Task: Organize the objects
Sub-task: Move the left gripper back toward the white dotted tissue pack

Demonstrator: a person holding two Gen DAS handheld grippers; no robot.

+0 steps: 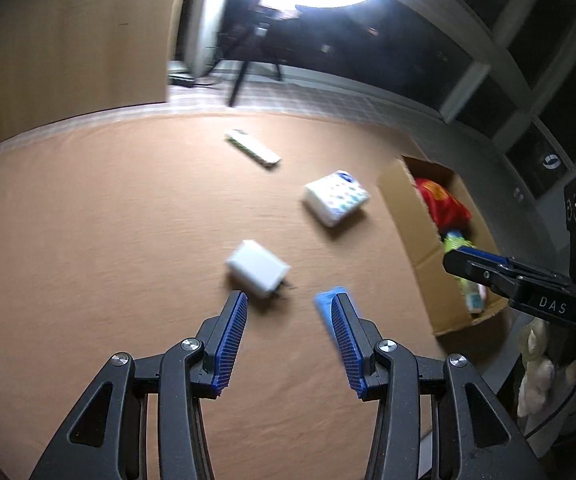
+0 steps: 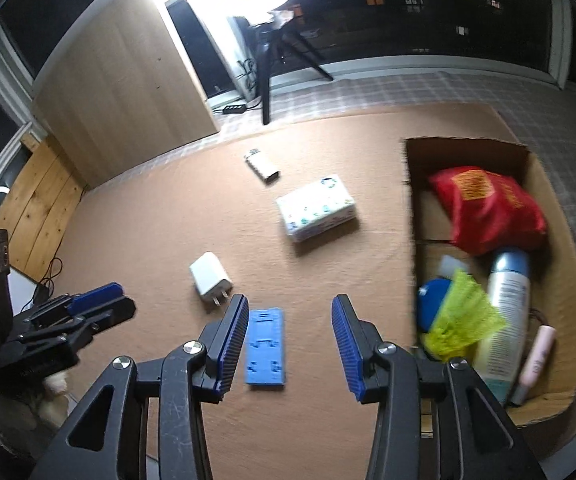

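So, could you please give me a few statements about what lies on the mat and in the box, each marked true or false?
1. The red bag is inside the cardboard box. True.
2. The white charger is in the box. False: it lies on the brown mat, out of the box.
3. The right gripper is holding the blue plate. False: its jaws stand open with nothing pressed between them, and the plate lies flat on the mat.
4. The tissue pack lies on the mat between the charger and the box. True.
5. The left gripper is empty. True.
6. The spray can stands upright on the mat. False: it lies in the box.
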